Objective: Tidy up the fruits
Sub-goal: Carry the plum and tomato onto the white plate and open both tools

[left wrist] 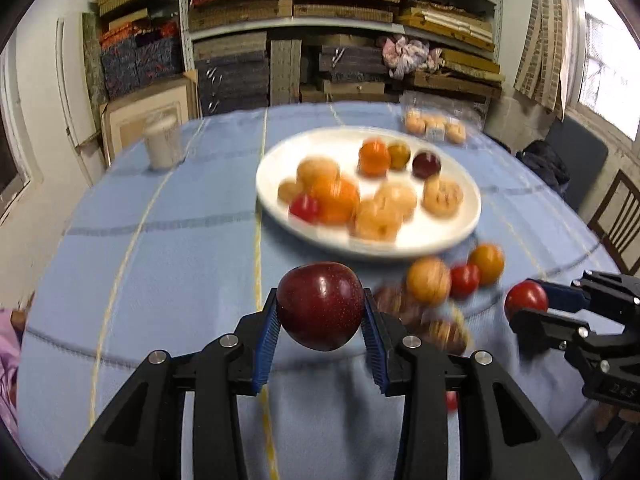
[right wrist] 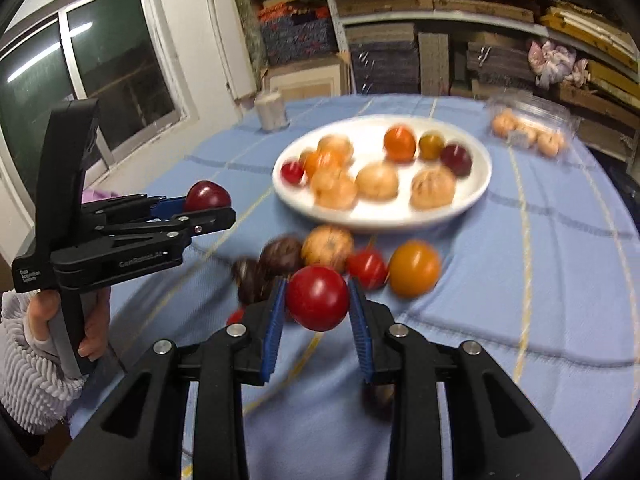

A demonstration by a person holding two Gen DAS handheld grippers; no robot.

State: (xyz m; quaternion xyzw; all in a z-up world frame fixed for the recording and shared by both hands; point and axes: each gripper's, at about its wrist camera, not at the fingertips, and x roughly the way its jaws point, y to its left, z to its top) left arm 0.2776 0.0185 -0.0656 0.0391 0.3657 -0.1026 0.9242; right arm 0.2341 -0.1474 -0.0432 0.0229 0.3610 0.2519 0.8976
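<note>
Clamped between the left gripper's (left wrist: pixel 321 312) blue pads, a dark red apple (left wrist: pixel 320 306) hangs above the blue tablecloth (left wrist: pixel 168 264) — short of the white plate (left wrist: pixel 448 236) of fruit. Right gripper (right wrist: pixel 318 300) pinches a smaller red tomato (right wrist: pixel 317 298) above loose fruits (right wrist: pixel 414 267).

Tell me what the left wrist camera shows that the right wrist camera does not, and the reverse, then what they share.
Only the left wrist view shows the wooden chair at the right edge and a bright window.

Only the right wrist view shows the person's hand on the left tongs' handle and the dark window.

Both show the white plate of fruit, the blue tablecloth, the left tongs holding a dark red apple, and the right tongs holding a red tomato.
</note>
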